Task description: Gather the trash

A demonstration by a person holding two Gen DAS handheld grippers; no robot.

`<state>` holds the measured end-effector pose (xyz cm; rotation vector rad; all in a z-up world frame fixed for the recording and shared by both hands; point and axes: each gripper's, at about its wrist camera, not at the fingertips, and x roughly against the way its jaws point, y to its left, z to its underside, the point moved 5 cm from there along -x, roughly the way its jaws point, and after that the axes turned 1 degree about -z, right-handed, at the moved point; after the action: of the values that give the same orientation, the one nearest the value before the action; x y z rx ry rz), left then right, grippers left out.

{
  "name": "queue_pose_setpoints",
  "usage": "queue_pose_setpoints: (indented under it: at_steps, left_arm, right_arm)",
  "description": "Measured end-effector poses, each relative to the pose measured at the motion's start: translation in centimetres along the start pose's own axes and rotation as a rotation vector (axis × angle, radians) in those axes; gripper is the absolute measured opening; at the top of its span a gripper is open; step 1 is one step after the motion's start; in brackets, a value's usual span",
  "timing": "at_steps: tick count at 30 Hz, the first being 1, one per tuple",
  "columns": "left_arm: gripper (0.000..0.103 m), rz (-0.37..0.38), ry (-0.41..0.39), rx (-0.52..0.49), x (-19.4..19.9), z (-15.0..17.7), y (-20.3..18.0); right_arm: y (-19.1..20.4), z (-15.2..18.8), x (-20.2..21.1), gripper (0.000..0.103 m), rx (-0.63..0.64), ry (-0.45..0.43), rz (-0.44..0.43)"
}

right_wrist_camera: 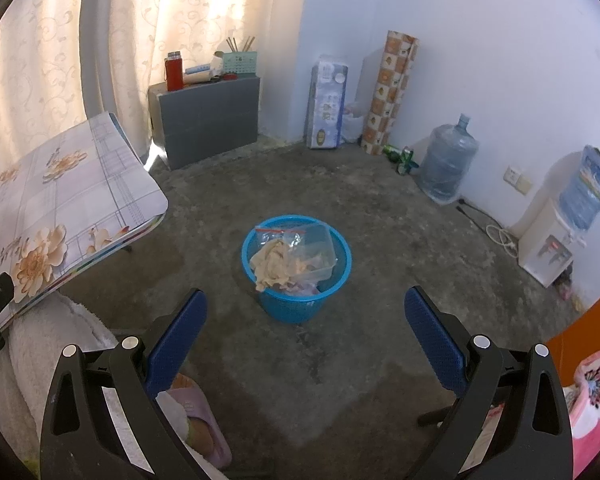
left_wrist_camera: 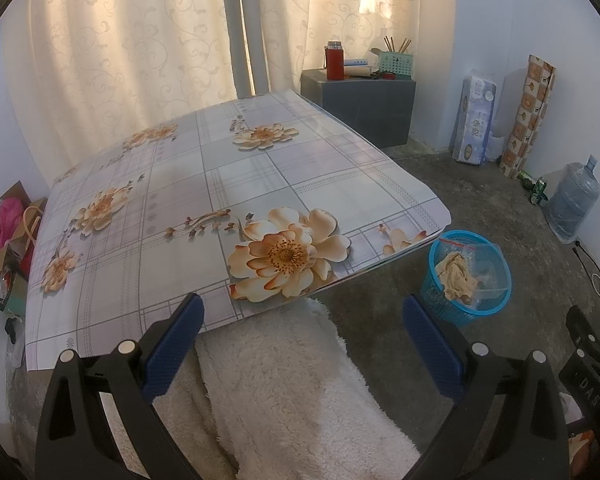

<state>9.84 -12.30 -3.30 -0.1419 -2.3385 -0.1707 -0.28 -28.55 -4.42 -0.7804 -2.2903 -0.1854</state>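
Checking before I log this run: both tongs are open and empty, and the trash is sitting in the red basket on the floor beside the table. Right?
Nearly. The basket is blue, not red; the right wrist view shows it clearly. The rest stands: left tongs and right tongs are open and empty, and the crumpled paper and clear plastic bag sit in that basket on the floor beside the table.

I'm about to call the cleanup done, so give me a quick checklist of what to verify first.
1. Tabletop free of trash: ok, only the flowered cover shows.
2. Trash in the blue basket: ok, crumpled paper and a clear plastic bag sit inside.
3. Left gripper empty: ok, jaws apart, nothing between.
4. Right gripper empty: ok, jaws apart.
5. Floor around the basket free of trash: ok.
6. Under the table: cannot tell.
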Motion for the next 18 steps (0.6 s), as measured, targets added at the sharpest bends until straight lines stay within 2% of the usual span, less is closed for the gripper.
queue_pose_setpoints:
  at_steps: [18]
  left_arm:
    - [0.097, 0.003, 0.001, 0.001, -0.02, 0.05, 0.04]
  right_arm:
    - [0.10, 0.10, -0.04, 0.095, 0.002, -0.002, 0.001]
